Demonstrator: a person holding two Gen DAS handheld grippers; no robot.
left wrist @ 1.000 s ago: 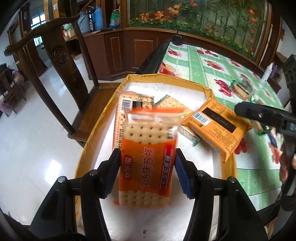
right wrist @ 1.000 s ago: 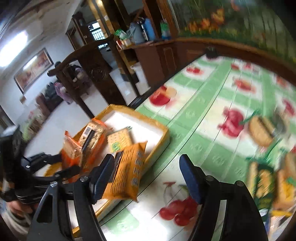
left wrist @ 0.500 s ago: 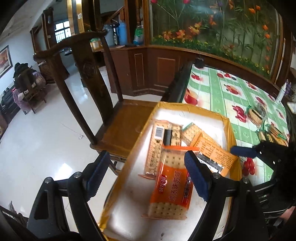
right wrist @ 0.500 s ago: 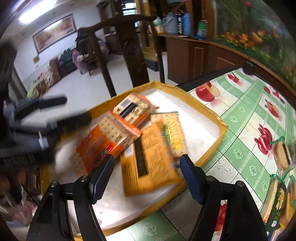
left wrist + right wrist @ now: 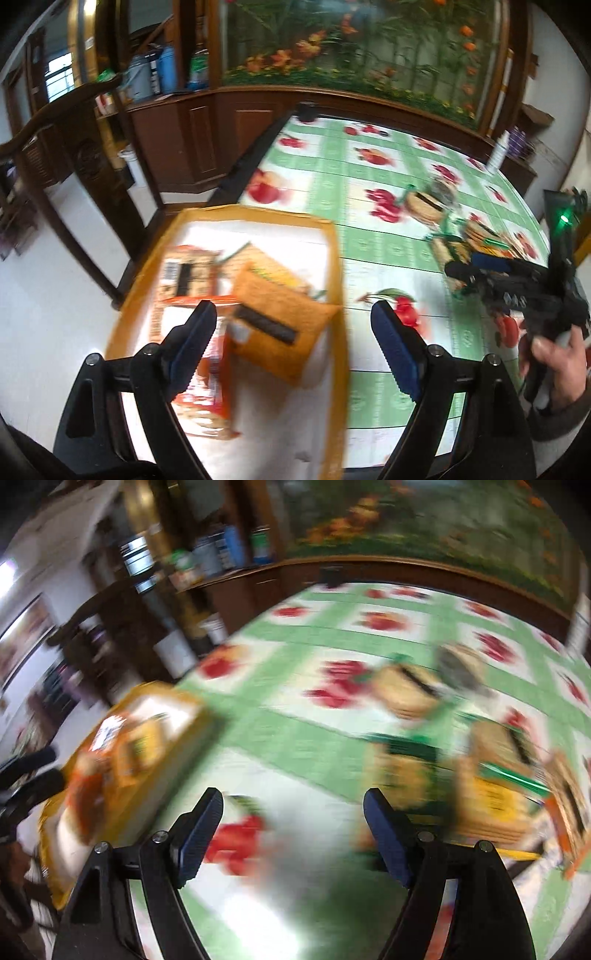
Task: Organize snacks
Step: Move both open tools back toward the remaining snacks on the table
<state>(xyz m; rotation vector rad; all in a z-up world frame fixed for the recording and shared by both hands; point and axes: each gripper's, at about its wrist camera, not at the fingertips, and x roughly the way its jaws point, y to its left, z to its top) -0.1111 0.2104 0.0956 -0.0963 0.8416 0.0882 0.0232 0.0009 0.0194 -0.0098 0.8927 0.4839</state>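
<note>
Landmark: the tray (image 5: pixel 334 266), at the table's (image 5: pixel 373 254) near left corner.
In the tray: a cracker pack (image 5: pixel 207 387) lies nearest, a barcoded pack (image 5: pixel 184 269) behind it, a pillow pack (image 5: pixel 280 328) leaning over both toward the tray's right wall.
Right of the tray: bare tablecloth, then a cluster of loose snack packs (image 5: pixel 480 794) well apart from it.
Behind that cluster: a round wrapped snack (image 5: pixel 406 690).
Left of the tray: a chair (image 5: pixel 74 166) on the floor, beside the table's edge.
Behind the table: a cabinet (image 5: pixel 207 136), bottles (image 5: pixel 162 74) on it.
</note>
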